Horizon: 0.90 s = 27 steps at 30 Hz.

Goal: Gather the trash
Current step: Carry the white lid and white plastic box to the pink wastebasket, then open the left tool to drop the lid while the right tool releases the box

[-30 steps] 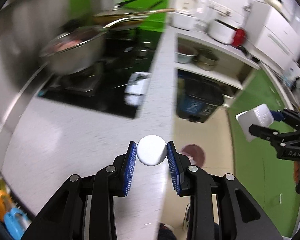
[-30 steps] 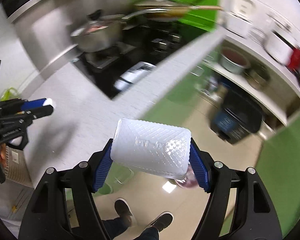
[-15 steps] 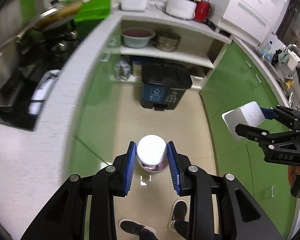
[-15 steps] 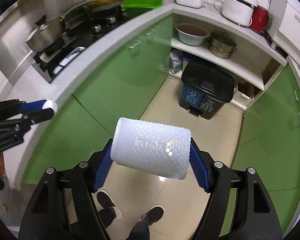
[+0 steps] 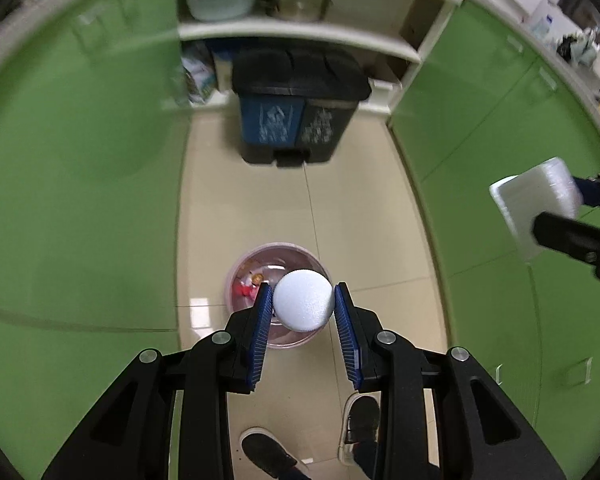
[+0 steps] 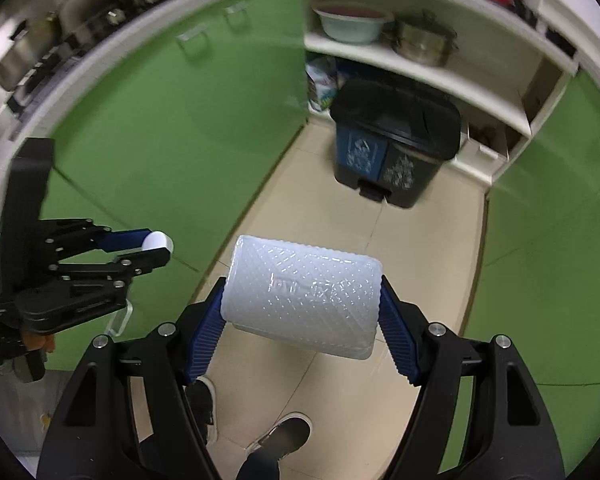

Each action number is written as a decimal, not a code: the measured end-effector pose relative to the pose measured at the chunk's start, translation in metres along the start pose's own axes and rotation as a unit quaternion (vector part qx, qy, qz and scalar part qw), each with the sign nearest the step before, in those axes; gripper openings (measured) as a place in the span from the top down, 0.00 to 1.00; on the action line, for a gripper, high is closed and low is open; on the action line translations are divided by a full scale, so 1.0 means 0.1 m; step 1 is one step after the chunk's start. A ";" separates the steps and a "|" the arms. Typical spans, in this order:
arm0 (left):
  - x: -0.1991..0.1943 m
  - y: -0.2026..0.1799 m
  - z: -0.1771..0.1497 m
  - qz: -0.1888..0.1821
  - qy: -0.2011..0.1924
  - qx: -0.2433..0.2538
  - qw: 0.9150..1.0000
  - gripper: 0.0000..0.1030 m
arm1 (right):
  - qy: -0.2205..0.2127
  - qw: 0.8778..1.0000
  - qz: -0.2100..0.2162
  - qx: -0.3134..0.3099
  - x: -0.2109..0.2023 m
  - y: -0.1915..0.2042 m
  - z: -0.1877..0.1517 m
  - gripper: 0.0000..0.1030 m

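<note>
Left wrist view: left gripper (image 5: pixel 303 305) clenched on a small white round cup (image 5: pixel 303 299), blue pads pressed to both its sides; held over the beige floor tiles (image 5: pixel 364 208), right above a pink round bin (image 5: pixel 276 268) with some red and yellow scraps inside; further up, a black two-part pedal bin (image 5: pixel 298 114) with a blue half and a dark half, lids down, tucked against a white shelf unit (image 5: pixel 300 34) carrying a pale basin (image 5: pixel 220 2) and a steel pot (image 5: pixel 298 0); green cabinet doors (image 5: pixel 80 184) on both sides; off at the right edge, the right gripper (image 5: pixel 556 208) gripping a white plastic box (image 5: pixel 536 204); two shoes (image 5: pixel 272 456) at the bottom.

Right wrist view: right gripper (image 6: pixel 302 304) clamped on the white plastic box (image 6: pixel 302 298), a diamond-textured container held by its short ends, hung over the floor tiles (image 6: pixel 420 220); the pedal bin (image 6: pixel 392 140) up and to the right, well apart; left gripper (image 6: pixel 150 250) seen at the left edge, fingers (image 6: pixel 124 240) pinched on the white cup (image 6: pixel 156 241); same shelf unit (image 6: pixel 440 76) with basin (image 6: pixel 350 22) and pot (image 6: pixel 424 38); stove knobs (image 6: pixel 116 12) blurred at top left; pink bin not seen in this view; shoes (image 6: pixel 280 436) below.
</note>
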<state>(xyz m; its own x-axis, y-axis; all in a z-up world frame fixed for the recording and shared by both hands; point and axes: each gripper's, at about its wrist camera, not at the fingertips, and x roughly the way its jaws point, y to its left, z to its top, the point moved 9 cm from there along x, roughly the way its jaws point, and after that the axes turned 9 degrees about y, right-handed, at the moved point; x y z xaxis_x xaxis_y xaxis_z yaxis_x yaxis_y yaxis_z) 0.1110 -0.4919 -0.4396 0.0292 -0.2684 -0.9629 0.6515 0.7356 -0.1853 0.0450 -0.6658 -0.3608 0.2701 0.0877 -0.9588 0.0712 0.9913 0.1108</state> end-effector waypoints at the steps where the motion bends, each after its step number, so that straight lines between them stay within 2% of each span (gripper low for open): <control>1: 0.20 0.01 0.01 -0.002 0.006 0.003 1.000 0.69 | 0.002 1.000 0.001 0.005 0.15 -0.05 -0.04 0.31; 6: 0.93 0.10 0.01 -0.010 0.028 0.011 1.000 0.69 | 0.017 1.000 0.009 0.023 0.77 -0.21 -0.19 0.31; 10: 1.24 0.17 0.03 -0.016 0.033 0.009 0.999 0.68 | 0.025 0.999 0.010 0.027 1.06 -0.25 -0.28 0.31; 12: 1.32 0.23 0.03 -0.016 0.033 0.004 0.999 0.30 | 0.028 0.999 0.011 0.029 1.17 -0.27 -0.28 0.31; 13: 1.34 0.25 0.03 -0.016 0.025 0.001 1.000 0.06 | 0.029 0.999 0.011 0.029 1.20 -0.27 -0.28 0.31; 27: 1.20 0.58 -0.04 0.006 0.015 -0.013 1.000 0.06 | 0.029 0.999 0.022 0.015 1.38 0.01 -0.11 0.31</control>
<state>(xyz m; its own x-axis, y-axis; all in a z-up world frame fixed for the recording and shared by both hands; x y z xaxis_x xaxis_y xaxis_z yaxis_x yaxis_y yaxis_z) 0.1491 -0.4790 -0.5664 0.0143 -0.2407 -0.9705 0.6315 0.7547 -0.1778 0.0716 -0.6513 -0.4954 0.2182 0.1380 -0.9661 0.0892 0.9830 0.1605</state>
